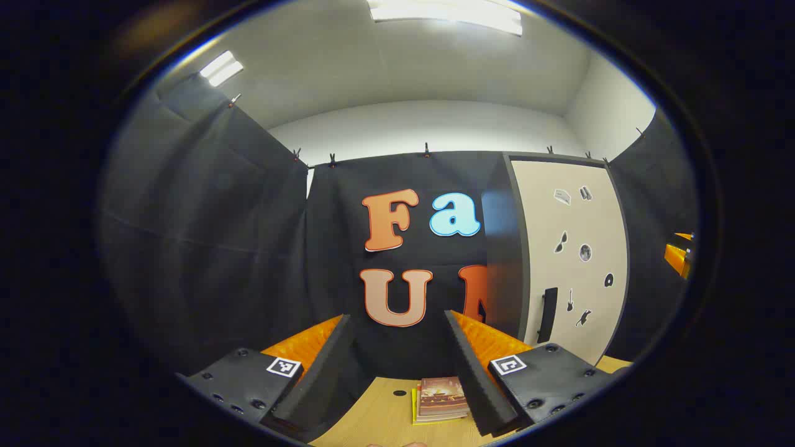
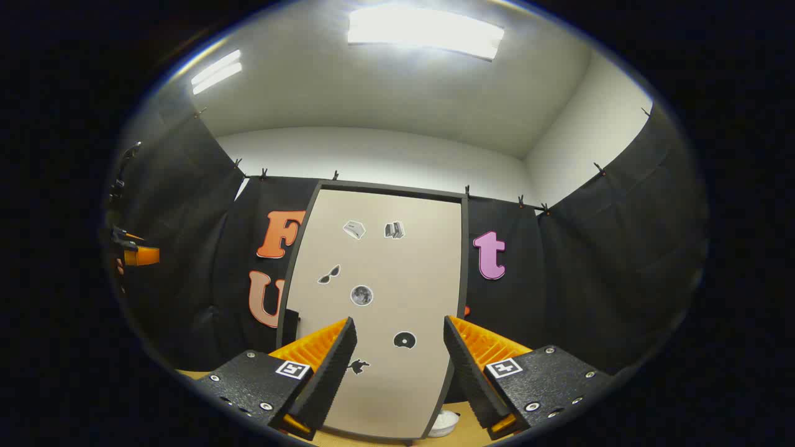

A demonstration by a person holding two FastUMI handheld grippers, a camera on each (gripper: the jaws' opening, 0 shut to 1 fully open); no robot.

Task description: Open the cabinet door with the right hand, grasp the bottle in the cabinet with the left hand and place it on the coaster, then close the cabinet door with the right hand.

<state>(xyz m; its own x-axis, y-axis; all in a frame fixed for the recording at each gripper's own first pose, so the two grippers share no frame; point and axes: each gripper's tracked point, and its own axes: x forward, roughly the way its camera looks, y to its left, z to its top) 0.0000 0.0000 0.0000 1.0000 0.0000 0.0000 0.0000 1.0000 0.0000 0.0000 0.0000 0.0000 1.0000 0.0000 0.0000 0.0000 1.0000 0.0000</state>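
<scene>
The cabinet (image 2: 379, 292) stands upright against the back cloth, and its beige door with small stickers is closed over whatever is inside. A black handle (image 1: 548, 315) runs down the door's left side and shows as the handle (image 2: 289, 323) in the right gripper view. My right gripper (image 2: 399, 321) faces the door straight on, open and holding nothing, a short way off it. My left gripper (image 1: 397, 318) is open and empty too, pointing at the cloth left of the cabinet (image 1: 574, 254). A small white round thing (image 2: 445, 423), perhaps the coaster, lies on the table by the cabinet's lower right corner.
A small stack of books (image 1: 441, 400) lies on the wooden table (image 1: 379, 416) ahead of my left gripper. Black cloth walls close in the sides and back. The other gripper (image 1: 679, 256) shows at the far right of the left gripper view, and the other gripper (image 2: 133, 254) at the far left of the right gripper view.
</scene>
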